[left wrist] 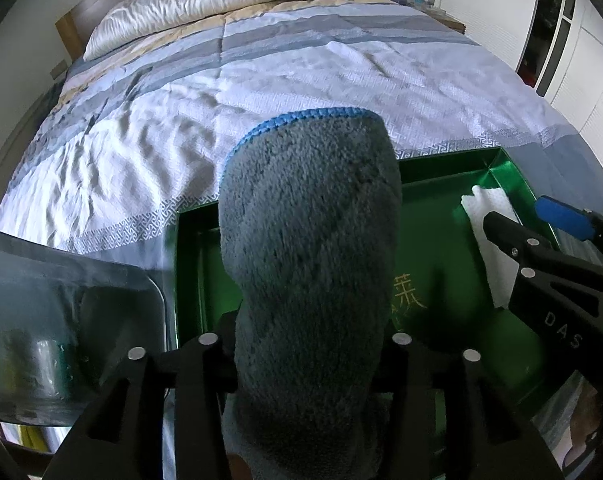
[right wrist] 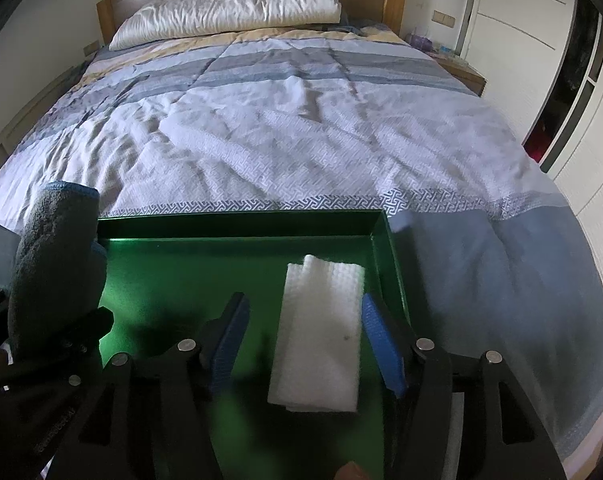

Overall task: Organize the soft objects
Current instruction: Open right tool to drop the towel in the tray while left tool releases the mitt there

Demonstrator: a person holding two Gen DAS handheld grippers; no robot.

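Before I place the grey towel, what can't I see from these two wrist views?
- Left wrist: the grey towel hides the left gripper fingers and much of the green tray.
- Right wrist: the tray's near edge is hidden behind the right gripper.
- Left wrist: gold lettering partly covered.

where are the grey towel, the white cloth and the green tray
grey towel (left wrist: 309,248), left wrist view, middle of its fuzzy face
white cloth (right wrist: 321,328), right wrist view, centre of the folded piece
green tray (right wrist: 237,229), right wrist view, its far wall
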